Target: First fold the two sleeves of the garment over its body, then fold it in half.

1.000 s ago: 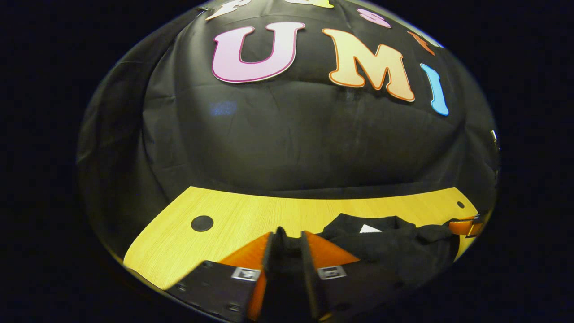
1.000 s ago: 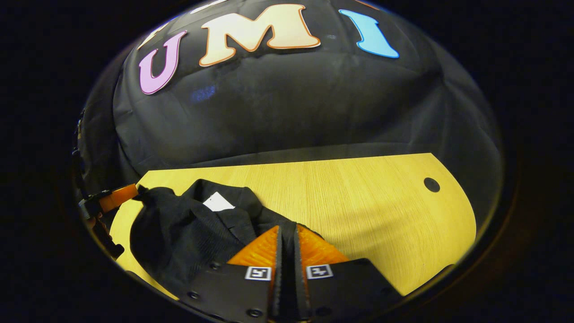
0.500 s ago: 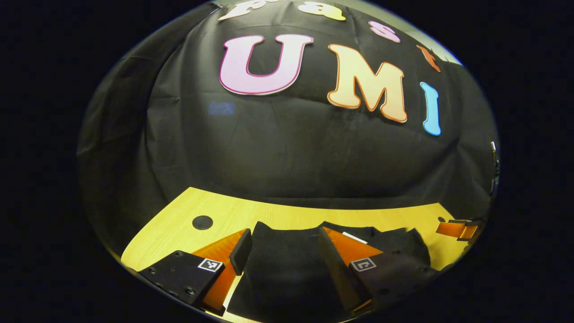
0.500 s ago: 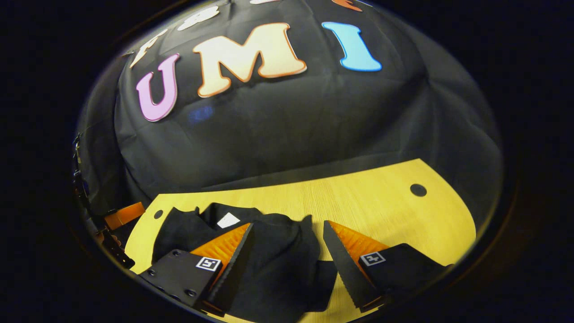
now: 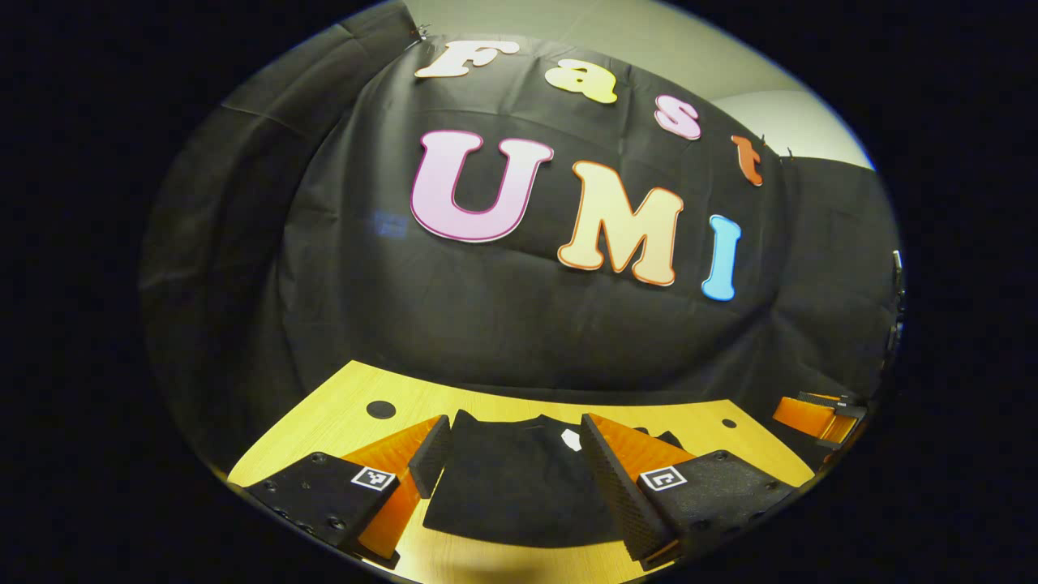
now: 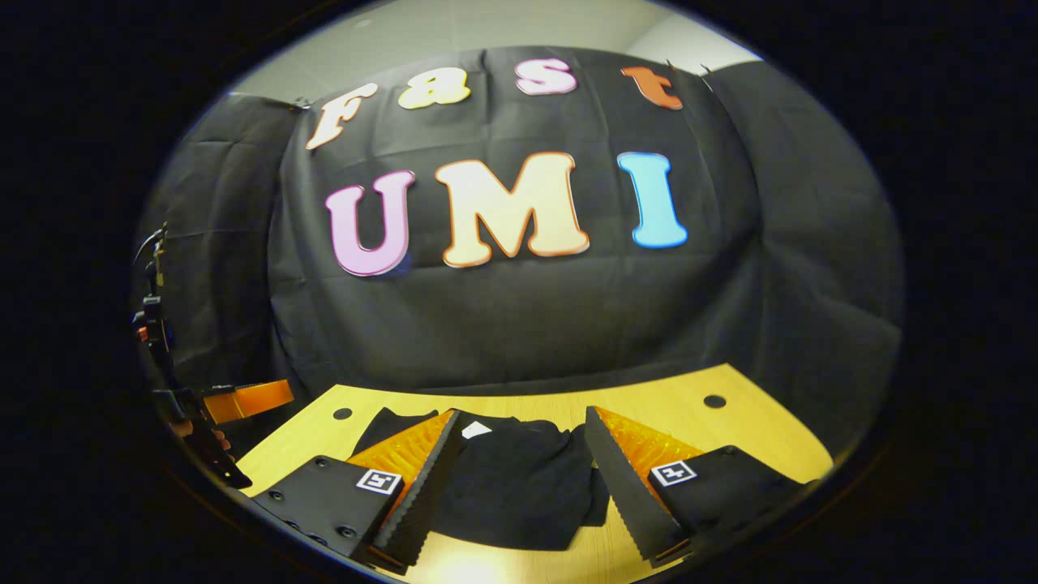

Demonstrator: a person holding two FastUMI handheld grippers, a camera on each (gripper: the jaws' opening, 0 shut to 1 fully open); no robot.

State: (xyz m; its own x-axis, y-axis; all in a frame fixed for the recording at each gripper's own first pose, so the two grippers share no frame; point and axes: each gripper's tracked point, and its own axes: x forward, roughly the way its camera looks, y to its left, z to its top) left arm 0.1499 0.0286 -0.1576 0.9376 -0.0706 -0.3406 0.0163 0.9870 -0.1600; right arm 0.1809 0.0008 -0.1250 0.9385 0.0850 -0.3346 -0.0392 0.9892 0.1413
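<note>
A black garment (image 5: 511, 478) lies folded into a compact bundle on the yellow wooden table (image 5: 340, 422), a small white tag (image 5: 571, 439) showing near its far edge. My left gripper (image 5: 511, 454) hangs open above it, a finger on each side, holding nothing. In the right gripper view the same garment (image 6: 519, 487) lies flat with its white tag (image 6: 475, 429) at the far left. My right gripper (image 6: 519, 454) is open over it too. The left gripper (image 6: 243, 399) shows at that view's left edge, and the right gripper (image 5: 815, 414) at the left gripper view's right edge.
The table has round cable holes (image 5: 380, 409) (image 6: 714, 401) near its far corners. The booth's black cloth wall (image 5: 519, 324) rises just behind the table's far edge. Bare tabletop (image 6: 778, 454) extends to the right of the garment.
Both grippers were shut on the garment's cloth a second ago, then opened and let it drop. Both have since lifted and pulled back, and the garment now lies flat on the table.
</note>
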